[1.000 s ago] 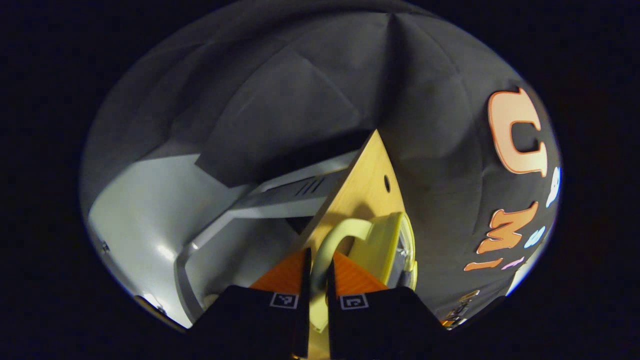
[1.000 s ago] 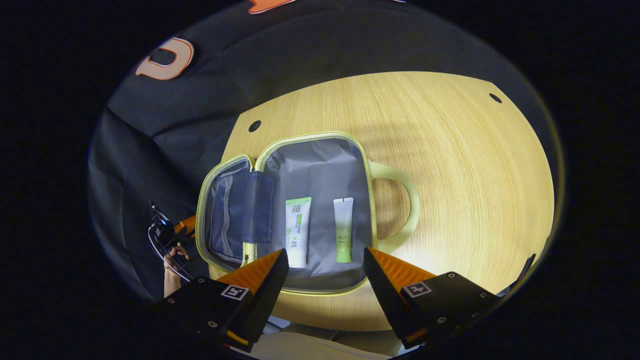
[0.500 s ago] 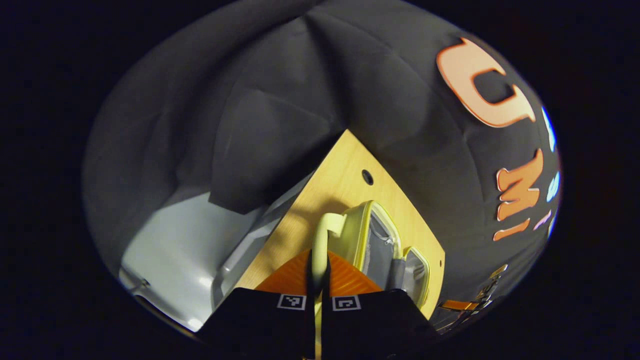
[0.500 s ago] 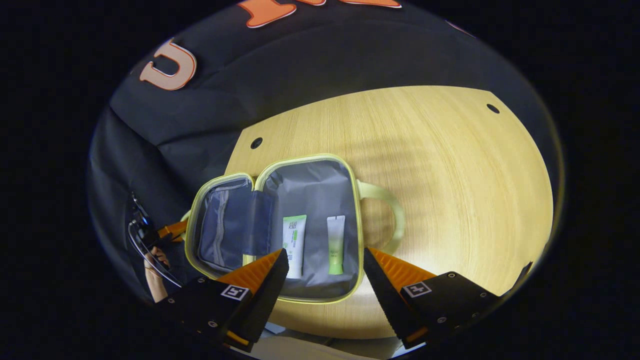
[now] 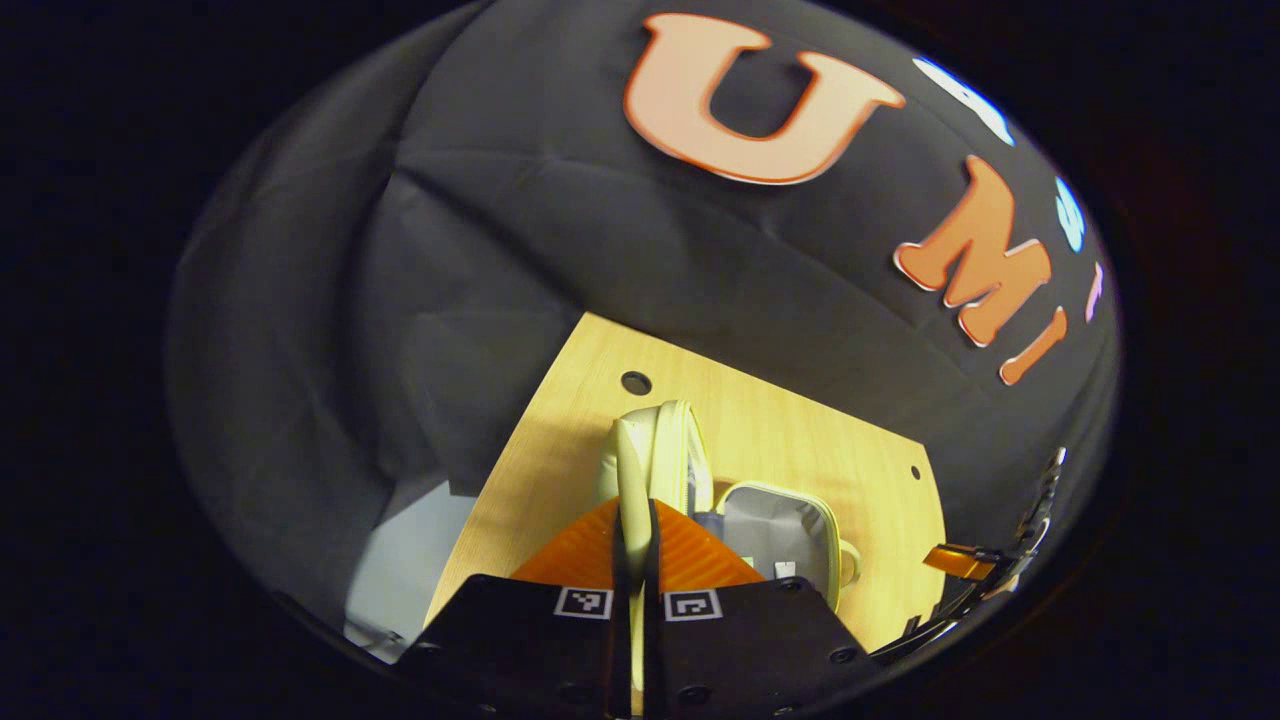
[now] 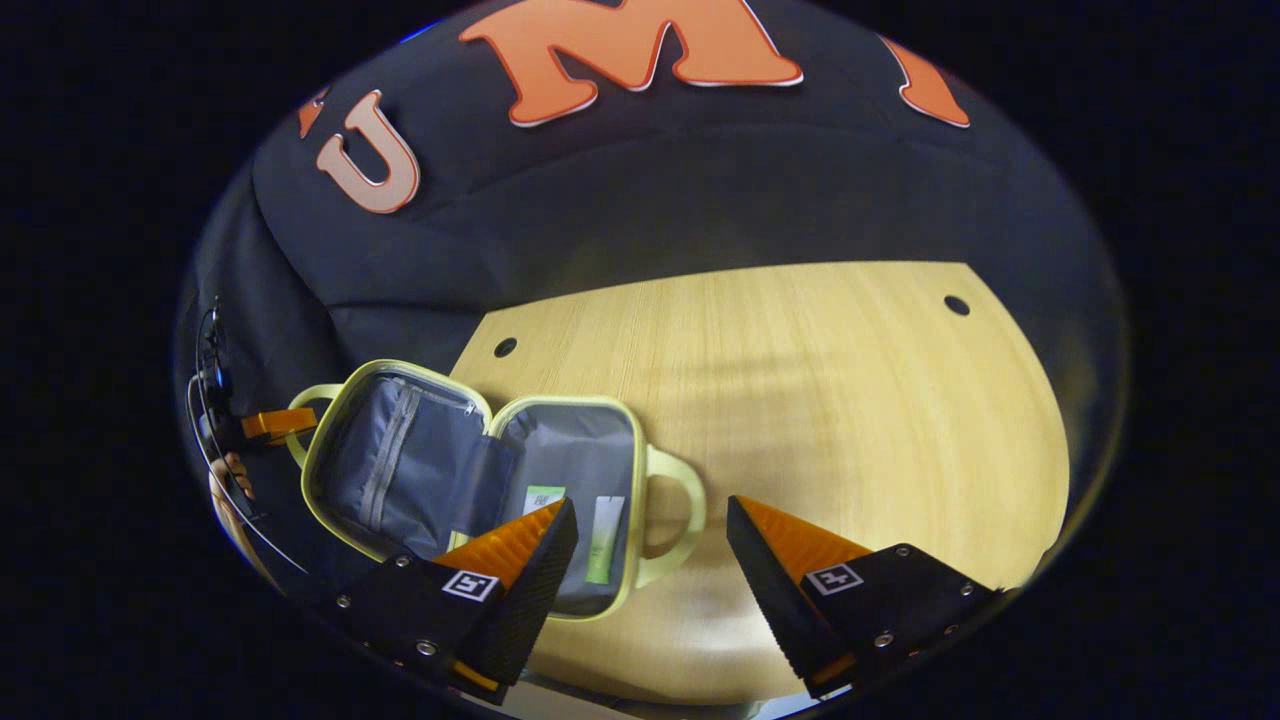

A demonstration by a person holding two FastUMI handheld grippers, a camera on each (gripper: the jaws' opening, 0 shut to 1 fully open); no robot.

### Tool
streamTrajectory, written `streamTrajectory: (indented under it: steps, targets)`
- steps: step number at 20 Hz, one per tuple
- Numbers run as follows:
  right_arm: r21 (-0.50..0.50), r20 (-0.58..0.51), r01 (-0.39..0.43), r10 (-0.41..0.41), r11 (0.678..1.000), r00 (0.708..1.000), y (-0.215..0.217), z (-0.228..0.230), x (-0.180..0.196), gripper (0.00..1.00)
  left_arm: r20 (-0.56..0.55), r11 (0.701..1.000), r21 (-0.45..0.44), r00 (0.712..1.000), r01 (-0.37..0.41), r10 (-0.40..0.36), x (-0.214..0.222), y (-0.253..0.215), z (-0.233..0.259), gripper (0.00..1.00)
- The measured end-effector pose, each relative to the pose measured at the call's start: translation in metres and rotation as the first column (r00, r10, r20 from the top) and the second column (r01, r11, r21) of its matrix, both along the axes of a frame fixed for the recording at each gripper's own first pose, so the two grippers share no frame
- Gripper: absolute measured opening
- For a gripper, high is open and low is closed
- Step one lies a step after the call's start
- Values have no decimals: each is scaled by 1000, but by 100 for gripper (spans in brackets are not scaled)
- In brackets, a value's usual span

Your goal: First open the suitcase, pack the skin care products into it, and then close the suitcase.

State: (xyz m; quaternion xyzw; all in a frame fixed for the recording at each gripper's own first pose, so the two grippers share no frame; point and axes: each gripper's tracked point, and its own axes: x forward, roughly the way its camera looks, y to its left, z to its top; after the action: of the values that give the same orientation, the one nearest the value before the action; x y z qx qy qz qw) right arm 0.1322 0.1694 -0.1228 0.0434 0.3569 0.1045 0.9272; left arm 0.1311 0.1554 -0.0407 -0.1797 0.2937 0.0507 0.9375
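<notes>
— Where is the suitcase (image 6: pixel 470 480) lying right now?

— It is lying open on the table (image 6: pixel 820 400), near the table's left front corner, with the lid half (image 6: pixel 400 470) tilting up on the side away from the table's middle. Two tubes (image 6: pixel 604 538) are lying flat in the base half, long axes running toward me.

— And your tools?

— I am holding the lid's handle (image 5: pixel 632 480) in the left tool (image 5: pixel 633 560), fingers pinched narrow on the loop. The right tool (image 6: pixel 650 520) is hovering wide and holding nothing, just over the base's front edge, beside the base handle (image 6: pixel 675 510).

— So what is the closing move turning on?

— I am judging that the lid has to be swinging from my left tool's side across toward the base, hinging along the line between the halves. The left tool is the nearer one, already on it. The table beyond the base handle is giving plenty of room; the table's left edge is close behind the lid.
</notes>
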Motion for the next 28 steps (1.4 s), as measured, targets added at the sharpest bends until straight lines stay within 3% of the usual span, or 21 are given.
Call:
streamTrajectory:
  steps: [6, 12, 19, 24, 28]
  targets:
    - [-54, 158, 19, -10, 998, 987, -86, 51, 4, 96, 37, 990, 108, 994, 94, -98, 1, -123, 48, 5]
    - [-63, 251, 59, -41, 996, 967, -161, 76, -9, 96, 10, 971, 117, 978, 208, -210, 15, -251, 30, 5]
    - [-67, 271, 90, -68, 994, 960, -218, 78, -22, 96, -91, 936, 91, 939, 340, -332, 25, -375, -58, 5]
    - [-97, 281, 89, -59, 991, 958, -241, 71, -32, 96, -207, 893, 245, 920, 378, -332, 33, -415, -124, 5]
    - [-75, 254, 88, -66, 993, 965, -251, 61, -36, 95, -256, 894, 252, 917, 370, -308, 47, -445, -164, 5]
